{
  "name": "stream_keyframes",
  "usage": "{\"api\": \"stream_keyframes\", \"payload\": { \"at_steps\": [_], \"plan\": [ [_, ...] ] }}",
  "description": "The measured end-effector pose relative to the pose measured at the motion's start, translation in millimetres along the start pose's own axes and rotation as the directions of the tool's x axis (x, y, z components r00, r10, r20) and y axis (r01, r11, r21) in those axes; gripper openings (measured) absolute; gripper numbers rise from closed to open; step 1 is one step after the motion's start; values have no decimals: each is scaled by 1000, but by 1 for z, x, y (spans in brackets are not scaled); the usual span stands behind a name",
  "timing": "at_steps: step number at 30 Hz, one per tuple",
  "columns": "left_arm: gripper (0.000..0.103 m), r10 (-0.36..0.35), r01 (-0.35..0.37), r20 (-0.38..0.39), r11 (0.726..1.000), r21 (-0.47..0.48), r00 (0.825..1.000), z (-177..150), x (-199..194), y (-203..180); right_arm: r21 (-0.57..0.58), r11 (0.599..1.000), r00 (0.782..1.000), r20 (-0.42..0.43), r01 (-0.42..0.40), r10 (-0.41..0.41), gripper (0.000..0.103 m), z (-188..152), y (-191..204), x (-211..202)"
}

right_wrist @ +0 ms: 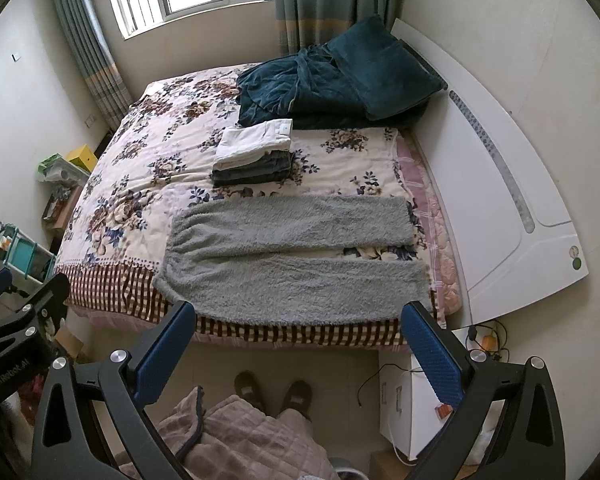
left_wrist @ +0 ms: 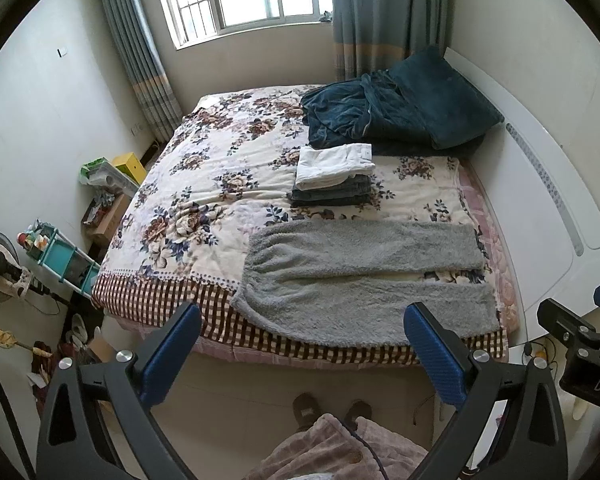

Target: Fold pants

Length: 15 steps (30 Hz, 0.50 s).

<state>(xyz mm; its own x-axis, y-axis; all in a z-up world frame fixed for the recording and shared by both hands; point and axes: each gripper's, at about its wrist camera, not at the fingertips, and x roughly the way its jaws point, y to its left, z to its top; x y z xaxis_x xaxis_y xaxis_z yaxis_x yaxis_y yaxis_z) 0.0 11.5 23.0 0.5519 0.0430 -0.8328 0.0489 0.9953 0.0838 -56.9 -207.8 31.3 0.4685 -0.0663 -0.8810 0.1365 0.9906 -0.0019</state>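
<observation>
While both grippers hang above the floor short of the bed, the grey fleece pants (left_wrist: 364,284) lie flat and unfolded along the near edge of the bed (left_wrist: 204,184), waistband to the left, the two legs running right with a narrow gap of floral bedspread between them, the near leg reaching the checked border. Behind the pants sits a small stack of folded clothes (left_wrist: 332,178), white piece on top of darker grey ones, apart from the pants. Further back a dark teal blanket (left_wrist: 380,116) is heaped by the white headboard (left_wrist: 540,200). Containers: a teal open shelf rack (left_wrist: 66,262) on the floor left of the bed holds small mixed items, too small to tell; a cardboard box (left_wrist: 108,216) beside it has clutter in it, contents unclear. Left gripper (left_wrist: 302,350) is held level, blue-padded fingers spread wide, nothing between them. Right gripper (right_wrist: 300,348) likewise spread wide and empty, pointing at the near pant leg from above the floor. Person's slippered feet (right_wrist: 274,394) and a quilted pinkish robe (right_wrist: 240,436) show below between the fingers.
</observation>
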Motion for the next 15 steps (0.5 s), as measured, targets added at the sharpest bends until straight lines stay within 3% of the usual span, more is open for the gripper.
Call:
{"api": "stream_keyframes", "payload": {
  "at_steps": [8,15],
  "plan": [
    [103,30,-29,15,998,-54,999,4,22,-16,-16,1000,1000,0,-10,10,103,10,-10,16],
    [103,123,-122,0,987,-105,992,16,82,-31,7,999,999,-5,53,-53,103,40,-32,85]
  ]
}}
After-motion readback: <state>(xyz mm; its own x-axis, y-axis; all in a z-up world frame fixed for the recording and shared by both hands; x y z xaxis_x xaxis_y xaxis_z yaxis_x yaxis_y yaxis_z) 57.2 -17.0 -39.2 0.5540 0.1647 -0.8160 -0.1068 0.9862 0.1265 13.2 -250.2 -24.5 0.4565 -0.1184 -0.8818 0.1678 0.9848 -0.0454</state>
